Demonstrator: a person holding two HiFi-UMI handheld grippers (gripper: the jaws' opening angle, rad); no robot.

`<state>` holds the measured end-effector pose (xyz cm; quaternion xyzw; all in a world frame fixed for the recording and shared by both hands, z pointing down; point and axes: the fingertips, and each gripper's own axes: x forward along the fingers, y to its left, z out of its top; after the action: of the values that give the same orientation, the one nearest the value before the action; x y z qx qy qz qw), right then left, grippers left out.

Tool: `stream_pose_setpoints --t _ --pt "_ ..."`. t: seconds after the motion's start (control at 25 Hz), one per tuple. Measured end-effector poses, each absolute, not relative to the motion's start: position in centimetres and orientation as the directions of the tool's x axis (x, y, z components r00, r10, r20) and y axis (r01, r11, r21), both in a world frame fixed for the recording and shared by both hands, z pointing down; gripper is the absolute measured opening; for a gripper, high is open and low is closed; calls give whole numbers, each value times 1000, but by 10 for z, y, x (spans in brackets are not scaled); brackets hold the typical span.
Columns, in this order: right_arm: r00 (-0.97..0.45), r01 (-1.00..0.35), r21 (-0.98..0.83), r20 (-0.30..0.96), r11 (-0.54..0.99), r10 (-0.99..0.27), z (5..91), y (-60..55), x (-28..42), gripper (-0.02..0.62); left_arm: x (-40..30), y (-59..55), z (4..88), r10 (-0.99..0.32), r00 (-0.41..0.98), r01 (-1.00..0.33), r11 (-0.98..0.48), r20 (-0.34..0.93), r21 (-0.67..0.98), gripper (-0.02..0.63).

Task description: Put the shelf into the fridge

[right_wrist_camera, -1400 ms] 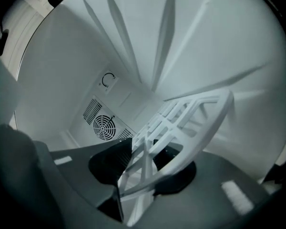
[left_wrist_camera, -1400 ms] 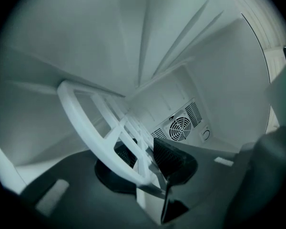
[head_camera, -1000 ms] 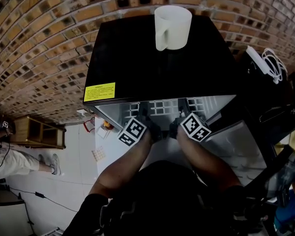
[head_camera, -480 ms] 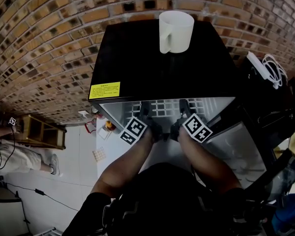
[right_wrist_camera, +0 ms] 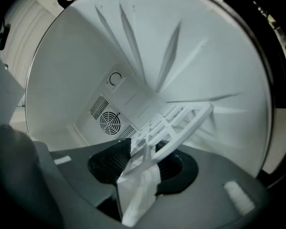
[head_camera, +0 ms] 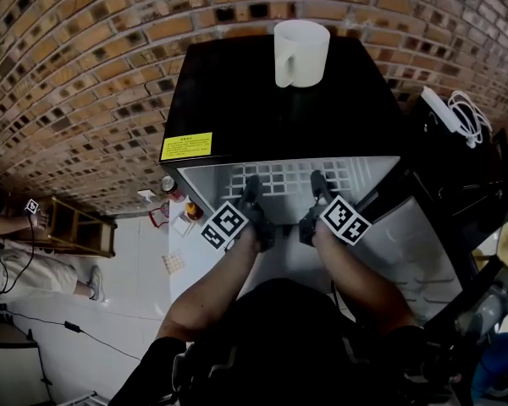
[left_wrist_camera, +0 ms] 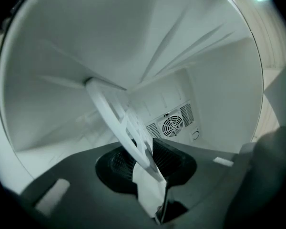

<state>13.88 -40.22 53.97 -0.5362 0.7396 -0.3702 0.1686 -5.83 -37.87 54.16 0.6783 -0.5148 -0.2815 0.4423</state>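
Observation:
A white lattice shelf (head_camera: 284, 178) lies level in the mouth of the open black fridge (head_camera: 279, 108). Both grippers hold its near edge. My left gripper (head_camera: 252, 194) grips the left part, and in the left gripper view the shelf's bar (left_wrist_camera: 117, 113) runs between its ribbed pads (left_wrist_camera: 145, 159); those jaws are closing on it. My right gripper (head_camera: 319, 189) is shut on the right part, the shelf (right_wrist_camera: 181, 120) reaching out from its jaws (right_wrist_camera: 143, 159) into the white interior.
A white mug (head_camera: 300, 52) stands on the fridge top. The fridge door (head_camera: 423, 252) hangs open at right. A round fan vent (left_wrist_camera: 172, 125) sits in the back wall. A brick wall is behind, a wooden rack (head_camera: 76, 227) and a seated person (head_camera: 8, 260) at left.
Both grippers and the shelf have shifted a little forward into the fridge opening, and more of the lattice and white interior shows. Both grips stay on the shelf.

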Motion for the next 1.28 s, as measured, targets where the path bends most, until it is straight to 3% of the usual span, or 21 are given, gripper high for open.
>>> stream_pose_setpoints --t 0.36,0.48,0.8,1.04,1.28 --pt "-404 -677 -714 162 175 -900 536 -361 149 157 -60 -337 540 -926 367 -503 -122 84 856 101" --pt "-415 -718 -667 180 200 -892 536 -344 149 64 -57 -322 543 -920 377 -517 -114 107 848 5" --pt "-456 -683 -674 92 282 -885 512 -311 155 67 -55 -278 530 -907 418 -511 -192 48 838 5" --pt "-563 -694 -581 69 425 -824 483 -281 156 74 -68 -240 500 -908 411 -719 -267 83 641 5" --pt "-615 -656 -574 29 491 -788 466 -259 165 72 -67 -213 482 -923 377 -762 -261 79 593 5"
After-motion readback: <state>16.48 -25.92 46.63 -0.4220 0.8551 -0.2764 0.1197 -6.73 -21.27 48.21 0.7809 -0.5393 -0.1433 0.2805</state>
